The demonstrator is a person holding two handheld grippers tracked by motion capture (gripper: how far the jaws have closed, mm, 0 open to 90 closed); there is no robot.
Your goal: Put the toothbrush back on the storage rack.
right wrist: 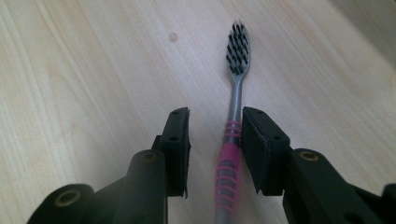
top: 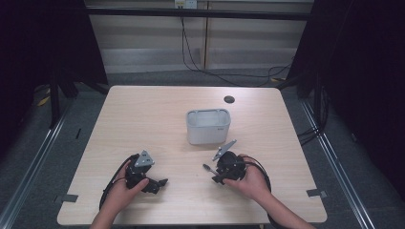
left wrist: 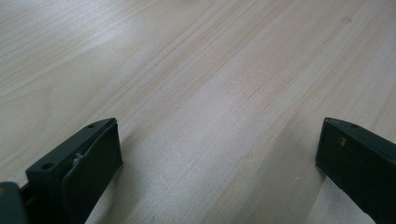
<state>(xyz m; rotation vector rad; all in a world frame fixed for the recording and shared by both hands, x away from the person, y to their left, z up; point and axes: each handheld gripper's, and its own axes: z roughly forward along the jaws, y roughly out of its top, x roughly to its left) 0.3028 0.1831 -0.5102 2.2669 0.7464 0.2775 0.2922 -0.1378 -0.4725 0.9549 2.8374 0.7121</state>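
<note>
Your right gripper [right wrist: 215,135] has the toothbrush [right wrist: 232,140] between its jaws, low over the table [top: 143,114]. The brush lies flat on the wood, its long axis running along the jaws: black bristles at the far end, pointing away from your hand, pink grip back under the gripper. In the high view the head [top: 207,167] pokes out toward the table's left edge, in the near half, right of centre. The jaws stand partly open; the handle sits against the right-hand pad, with a gap to the other, so nothing is clamped. Your left gripper [top: 160,183] rests near the front edge, jaws wide apart over bare wood, holding nothing. The bin [top: 208,126] stands mid-table, beyond both.
</note>
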